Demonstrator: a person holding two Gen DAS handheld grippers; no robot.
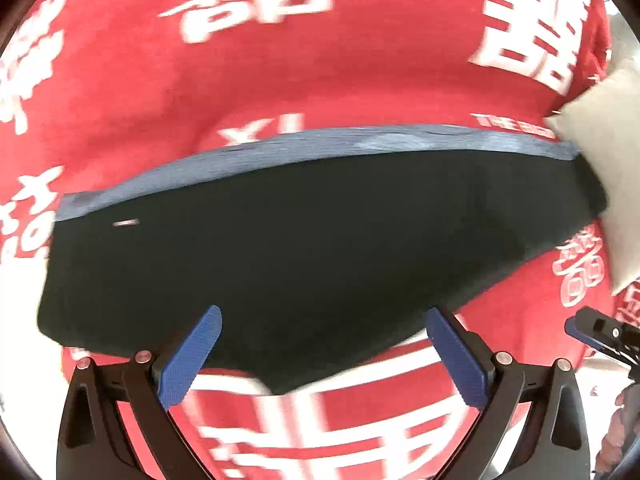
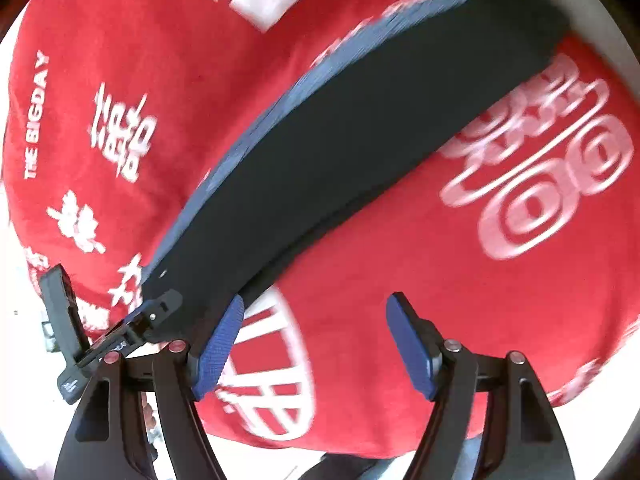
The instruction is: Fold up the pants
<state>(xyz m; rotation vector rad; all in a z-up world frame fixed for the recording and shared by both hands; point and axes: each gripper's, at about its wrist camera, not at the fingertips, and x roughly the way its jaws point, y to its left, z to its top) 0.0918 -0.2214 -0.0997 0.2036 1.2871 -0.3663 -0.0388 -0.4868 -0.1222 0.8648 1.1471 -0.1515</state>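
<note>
Both grippers stand wide with nothing between the pads: the left gripper [image 1: 323,352] over the near edge of the dark pants [image 1: 304,240], the right gripper [image 2: 316,340] just right of their end. Beyond lies the blue waistband [image 1: 280,148] on the red blanket [image 1: 320,60]. Soft, light cloth likely drapes; pinch corners or waistband.

Both wrist views are brightly and evenly lit, with saturated colour and no hard shadows or glare. Motion blur smears the white print on the red blanket [image 1: 360,80], most at the lower edge of the left view and around the right view's rim. Fisheye distortion bows the dark pants [image 1: 300,248] and blackens the corners.
</note>
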